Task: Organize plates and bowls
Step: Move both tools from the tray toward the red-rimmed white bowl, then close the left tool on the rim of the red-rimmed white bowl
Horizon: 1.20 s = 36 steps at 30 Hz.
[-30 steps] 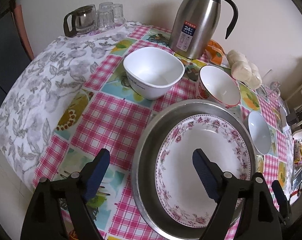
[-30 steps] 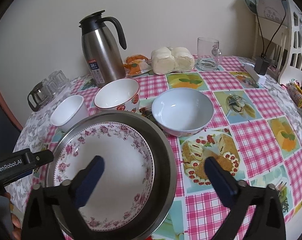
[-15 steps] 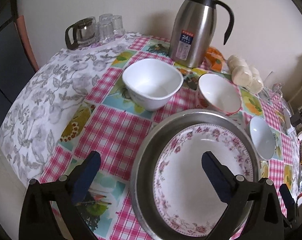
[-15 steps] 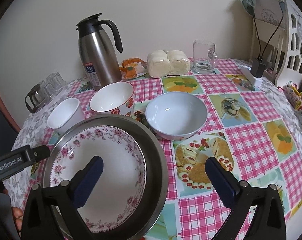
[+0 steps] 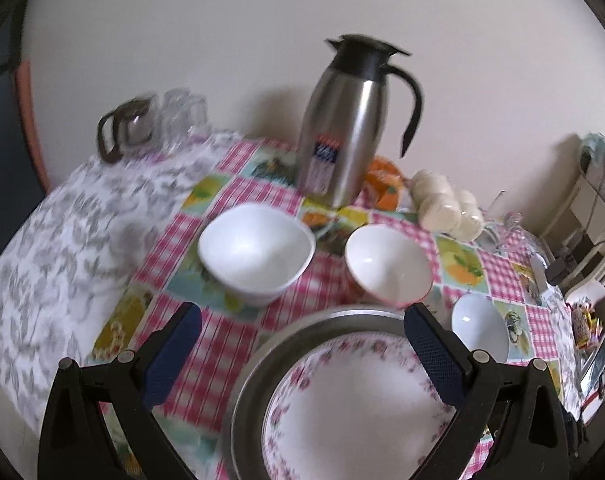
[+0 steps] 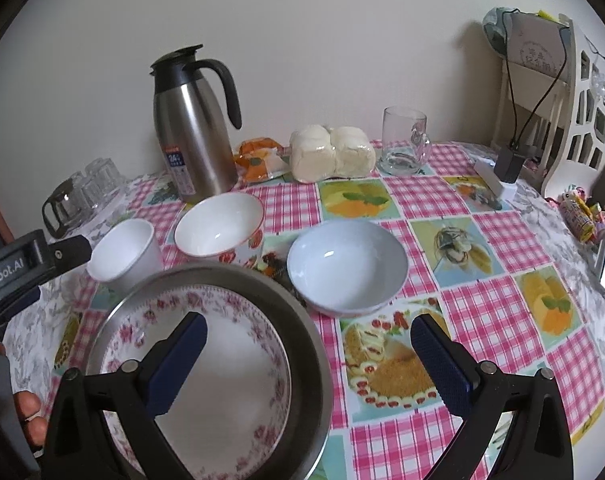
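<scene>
My left gripper (image 5: 302,356) has a black plastic frame that splits into two angled arms, each ending in a long finger faced with a dark blue pad (image 5: 174,354) with a fine dotted texture. Small round silver screws sit at the joints of the arms. My right gripper (image 6: 308,360) is built the same way: black arms, blue textured pads (image 6: 438,364), silver screws at the pivots. Seen from the right wrist, the side of my left gripper's black body carries white lettering that reads "nRobot.AI", cut off at the edge. My fingertips (image 6: 28,408) show at the lower left.
</scene>
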Motion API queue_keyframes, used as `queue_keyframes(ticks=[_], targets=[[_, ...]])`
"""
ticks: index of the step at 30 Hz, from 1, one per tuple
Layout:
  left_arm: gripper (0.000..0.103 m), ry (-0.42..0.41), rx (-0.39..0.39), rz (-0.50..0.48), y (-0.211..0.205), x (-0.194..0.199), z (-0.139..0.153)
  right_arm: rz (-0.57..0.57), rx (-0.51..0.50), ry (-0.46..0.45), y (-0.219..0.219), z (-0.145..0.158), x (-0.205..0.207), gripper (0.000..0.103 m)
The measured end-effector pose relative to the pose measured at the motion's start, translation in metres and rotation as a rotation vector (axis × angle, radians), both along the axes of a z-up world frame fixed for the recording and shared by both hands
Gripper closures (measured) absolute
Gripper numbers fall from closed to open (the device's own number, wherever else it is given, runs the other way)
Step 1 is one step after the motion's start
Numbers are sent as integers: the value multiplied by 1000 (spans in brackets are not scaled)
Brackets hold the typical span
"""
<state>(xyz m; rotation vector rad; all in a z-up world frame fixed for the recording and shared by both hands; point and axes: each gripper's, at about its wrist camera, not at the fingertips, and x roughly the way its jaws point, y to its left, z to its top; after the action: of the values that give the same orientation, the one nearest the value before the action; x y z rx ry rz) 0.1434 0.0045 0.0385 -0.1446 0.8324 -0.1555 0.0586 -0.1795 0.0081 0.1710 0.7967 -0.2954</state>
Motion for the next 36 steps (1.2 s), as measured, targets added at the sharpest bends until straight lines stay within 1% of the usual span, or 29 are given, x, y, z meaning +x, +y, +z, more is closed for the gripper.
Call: queue_keyframes(ticks=[2,5,11,15,17,21,23,25,27,28,29,30,31,32,34,36], targets=[[2,-27,6,-17,-4,3,3,-5,5,0,-2,1,6,0],[2,-46,-4,-45,-11,11,5,-9,5,0,-6,1,15,0],[2,-42,8,-91,-24,25,5,-32,0,1,-16,4,33,0],[2,-59,25,-90,-32,32,3,-21,-15,-5,-18,7,45,1],[2,-44,19,-92,-34,38,1,-25,-25,-3,-19,7,49,2],[2,-17,-1,-99,-35,48,-4,-31,-5,6,-27,5,60,4],[2,3,-23,-106,-35,52,-6,-38,1,14,-30,5,66,5],[3,26,-61,-115,-35,55,-8,-40,15,18,-33,5,71,6],[4,36,-71,-127,-37,58,-9,-32,17,22,-31,5,78,7],[5,37,-60,-129,-39,60,-9,-29,13,23,-30,6,81,7],[13,38,-55,-132,-41,62,-9,-22,9,26,-29,5,86,8],[18,44,-61,-135,-41,64,-10,-18,7,31,-27,5,90,10],[26,60,-76,-137,-41,66,-12,-18,7,34,-27,4,93,12],[27,78,-89,-140,-42,70,-15,-21,12,37,-27,3,97,14],[27,88,-97,-147,-44,74,-19,-25,27,36,-27,1,101,16],[32,99,-96,-159,-48,78,-24,-22,39,41,-27,-2,107,18]])
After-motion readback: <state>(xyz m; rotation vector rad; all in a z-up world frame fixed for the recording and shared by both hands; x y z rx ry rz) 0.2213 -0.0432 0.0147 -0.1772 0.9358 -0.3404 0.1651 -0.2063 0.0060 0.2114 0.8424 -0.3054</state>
